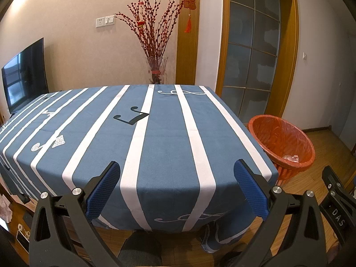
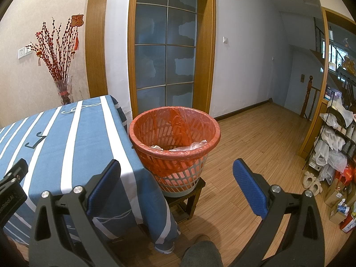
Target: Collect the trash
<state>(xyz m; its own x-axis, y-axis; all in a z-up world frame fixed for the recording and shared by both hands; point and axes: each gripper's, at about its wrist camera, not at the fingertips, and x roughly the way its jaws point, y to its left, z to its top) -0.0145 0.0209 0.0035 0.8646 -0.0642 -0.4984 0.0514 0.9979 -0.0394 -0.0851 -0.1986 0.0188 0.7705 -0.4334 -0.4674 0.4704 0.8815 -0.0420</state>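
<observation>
Left gripper [image 1: 176,187]: we see its blue pads spread wide apart, nothing between them, over the near edge of the table.
Right gripper [image 2: 176,187]: its pads are also apart and hold nothing; one pad sits over the table corner, the other over bare floor.
Table [image 1: 164,146]: our landmark, under a blue cloth with white stripes and music notes; its top looks bare.
Bin [image 2: 174,138]: red-lined basket just beside the table's right edge, raised on a small dark stool [image 2: 189,200].
Trash [image 2: 189,146]: crumpled clear plastic and paper lie inside the bin.
Room: beyond the table's far edge stand a vase of red twigs [image 1: 154,44], a television [image 1: 24,75] to its left and a glass-paned door [image 1: 251,51] behind the bin.
Right view only: the stool, a cluttered rack [image 2: 336,142] well away from the table, and a stair rail.
Left view only: the television.
Open room: wooden floor [image 2: 255,138] lies clear between the bin and the rack.
</observation>
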